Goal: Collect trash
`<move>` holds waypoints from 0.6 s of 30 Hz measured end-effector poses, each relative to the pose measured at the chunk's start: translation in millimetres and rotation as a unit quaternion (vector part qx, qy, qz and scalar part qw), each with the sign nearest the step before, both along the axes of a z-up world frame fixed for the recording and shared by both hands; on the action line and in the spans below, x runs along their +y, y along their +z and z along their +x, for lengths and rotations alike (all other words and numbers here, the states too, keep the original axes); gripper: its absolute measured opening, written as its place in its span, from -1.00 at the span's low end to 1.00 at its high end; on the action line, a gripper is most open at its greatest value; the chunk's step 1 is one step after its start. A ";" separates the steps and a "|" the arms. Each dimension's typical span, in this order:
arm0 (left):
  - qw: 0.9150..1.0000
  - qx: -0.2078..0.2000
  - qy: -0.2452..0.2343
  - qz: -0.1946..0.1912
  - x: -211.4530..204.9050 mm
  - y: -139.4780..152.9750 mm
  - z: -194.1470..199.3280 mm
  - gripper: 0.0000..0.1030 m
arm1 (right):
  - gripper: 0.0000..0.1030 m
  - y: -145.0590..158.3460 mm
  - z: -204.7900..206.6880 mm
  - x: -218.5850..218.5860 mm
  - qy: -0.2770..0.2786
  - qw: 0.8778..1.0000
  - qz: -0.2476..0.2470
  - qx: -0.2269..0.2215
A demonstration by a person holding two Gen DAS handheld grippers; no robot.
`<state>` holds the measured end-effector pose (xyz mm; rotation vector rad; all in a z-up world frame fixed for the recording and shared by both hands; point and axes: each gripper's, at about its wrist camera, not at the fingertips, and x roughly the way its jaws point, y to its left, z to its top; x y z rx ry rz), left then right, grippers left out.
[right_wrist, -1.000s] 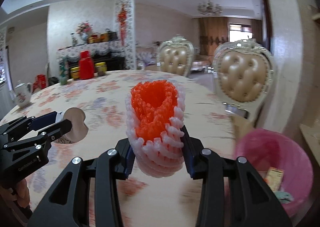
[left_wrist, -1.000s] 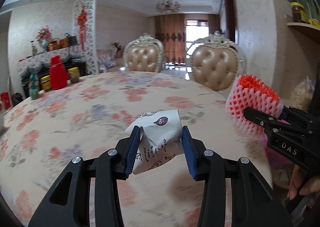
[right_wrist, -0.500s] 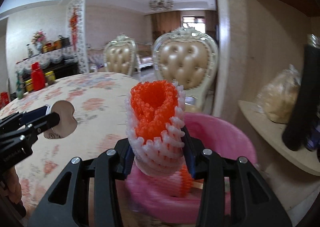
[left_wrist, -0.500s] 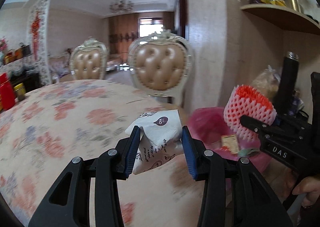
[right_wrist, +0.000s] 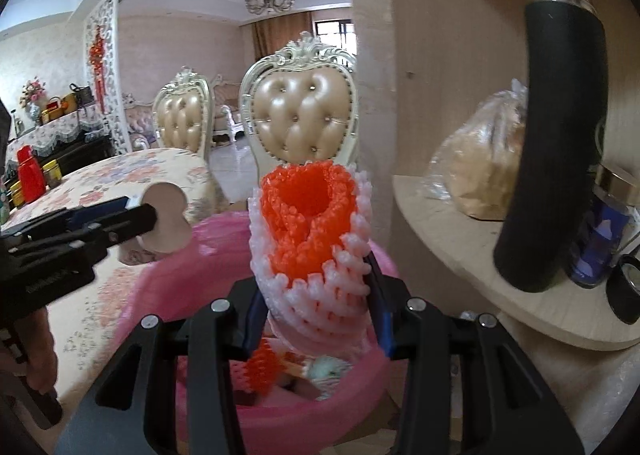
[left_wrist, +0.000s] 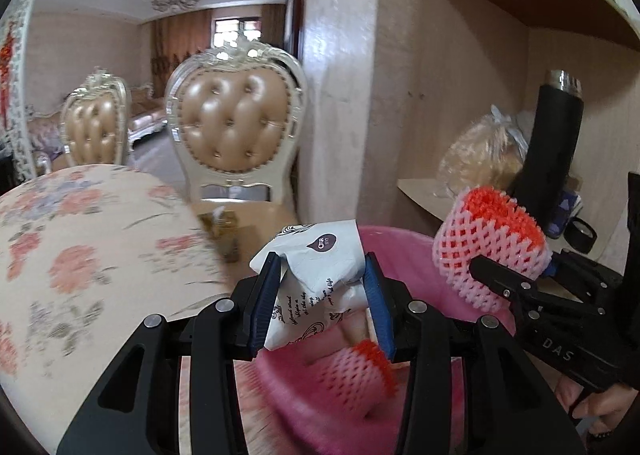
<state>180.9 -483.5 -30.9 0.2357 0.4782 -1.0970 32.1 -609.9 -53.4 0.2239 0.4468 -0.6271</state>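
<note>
Left gripper (left_wrist: 322, 295) clamped on a crumpled white paper wrapper (left_wrist: 320, 275), blue pads pressing both sides, held right above the pink bin (left_wrist: 404, 243). Just below and ahead of its fingertips, inside the bin, a loose foam fruit net (left_wrist: 356, 371), orange and white, a bit blurred. Off to the right of it, the right gripper (right_wrist: 318, 287), squeezing a rolled foam net sleeve (right_wrist: 310, 251), orange inside and white outside, standing upright between the jaws. Also over the bin, with more scraps visible underneath. Beyond the left gripper's left side, the edge of the floral table (left_wrist: 80, 247). Past both, a tufted chair (right_wrist: 302, 119). To the right gripper's right, a shelf (right_wrist: 472, 263) carrying a black flask (right_wrist: 556, 143) and a plastic bag (right_wrist: 476, 171).
</note>
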 end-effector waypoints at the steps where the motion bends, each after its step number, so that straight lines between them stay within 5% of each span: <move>1: 1.000 0.003 -0.007 0.004 -7.5 -3.1 -0.2 -0.21 | -0.17 -1.2 0.1 -5.0 -0.004 1.000 0.002 0.001; 3: 1.000 0.000 -0.007 0.010 -12.8 -7.6 -1.4 -0.12 | -0.15 -3.7 2.7 -12.4 -0.008 1.000 0.005 0.001; 6: 1.000 -0.001 0.013 -0.001 -7.9 -7.6 4.4 0.55 | -0.11 -4.2 11.1 -19.3 -0.008 1.000 0.011 0.002; 18: 0.992 -0.021 0.119 -0.024 76.1 12.8 39.3 0.75 | 0.35 9.4 67.2 -5.8 0.039 0.999 -0.006 0.011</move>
